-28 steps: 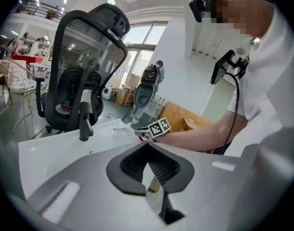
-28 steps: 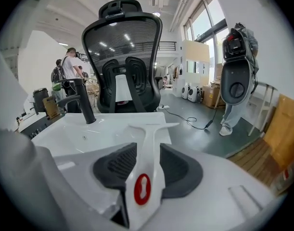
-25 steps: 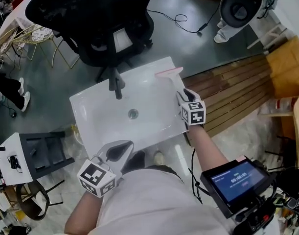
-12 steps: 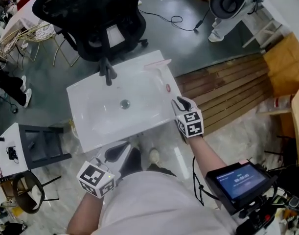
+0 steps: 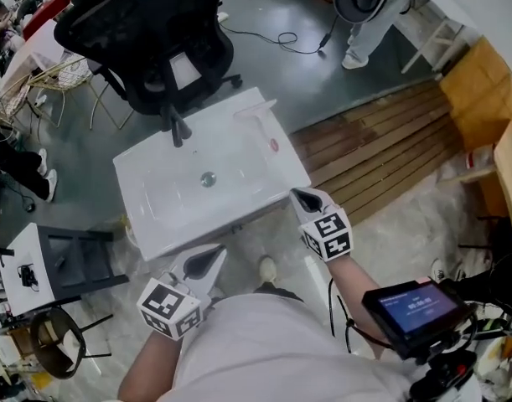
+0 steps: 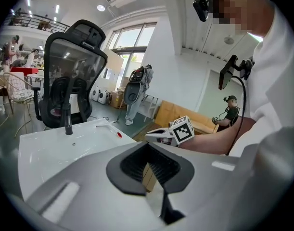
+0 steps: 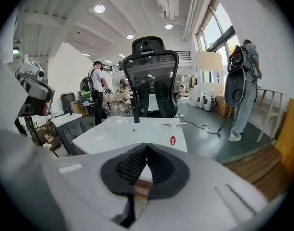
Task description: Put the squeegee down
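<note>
Squeegee (image 5: 263, 125) (just one) on one white sink (image 5: 159, 198), left gripper (image 5: 214, 251), right gripper (image 5: 297, 193), both with jaws together, empty.

Person in a white short-sleeved shirt (image 5: 272, 342). The left gripper (image 5: 212, 254) and right gripper (image 5: 299, 194) have pale grey shells and black ribbed fingers (image 7: 159, 170). Each carries a white cube (image 5: 327, 234) bearing black square markers. A black cable (image 5: 331, 296) runs along the right forearm.

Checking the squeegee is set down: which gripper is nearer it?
Right. The right gripper sits just off the sink's near right corner, below the squeegee; the left gripper is beyond the near edge, farther away.
</note>
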Demonstrator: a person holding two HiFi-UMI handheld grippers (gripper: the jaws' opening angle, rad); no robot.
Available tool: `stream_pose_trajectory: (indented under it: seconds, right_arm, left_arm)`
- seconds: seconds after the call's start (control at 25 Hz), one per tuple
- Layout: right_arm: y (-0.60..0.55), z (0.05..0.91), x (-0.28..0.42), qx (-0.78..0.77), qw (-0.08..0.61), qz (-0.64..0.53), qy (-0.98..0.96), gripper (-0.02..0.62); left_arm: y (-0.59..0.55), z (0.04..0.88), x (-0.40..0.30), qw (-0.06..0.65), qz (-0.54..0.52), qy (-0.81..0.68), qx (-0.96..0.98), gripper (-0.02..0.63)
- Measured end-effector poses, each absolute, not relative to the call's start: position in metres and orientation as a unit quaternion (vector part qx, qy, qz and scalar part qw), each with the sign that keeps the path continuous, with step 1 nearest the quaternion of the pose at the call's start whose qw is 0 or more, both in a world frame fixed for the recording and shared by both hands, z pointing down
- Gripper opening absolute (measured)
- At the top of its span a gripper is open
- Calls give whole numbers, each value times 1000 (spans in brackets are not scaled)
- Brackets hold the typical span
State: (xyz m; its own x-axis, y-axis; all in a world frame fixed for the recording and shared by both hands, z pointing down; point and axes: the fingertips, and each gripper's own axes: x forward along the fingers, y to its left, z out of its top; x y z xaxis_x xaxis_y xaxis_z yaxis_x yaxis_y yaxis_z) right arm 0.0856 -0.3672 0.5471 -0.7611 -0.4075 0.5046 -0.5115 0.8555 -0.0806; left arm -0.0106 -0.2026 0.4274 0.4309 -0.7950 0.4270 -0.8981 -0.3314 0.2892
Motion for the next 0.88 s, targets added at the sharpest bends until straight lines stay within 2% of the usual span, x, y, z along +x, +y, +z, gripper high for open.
stream_pose_trajectory:
  seconds: [0.24,0.88]
  right_arm:
    - [-312,524,83,239,245,94,-935,3]
    - [-146,468,-3,242,223,80,-941,3]
  left_arm:
    - [-175,415,-17,227,93,-507,827,8]
    - [-26,419,-121,237,64,-510,824,7]
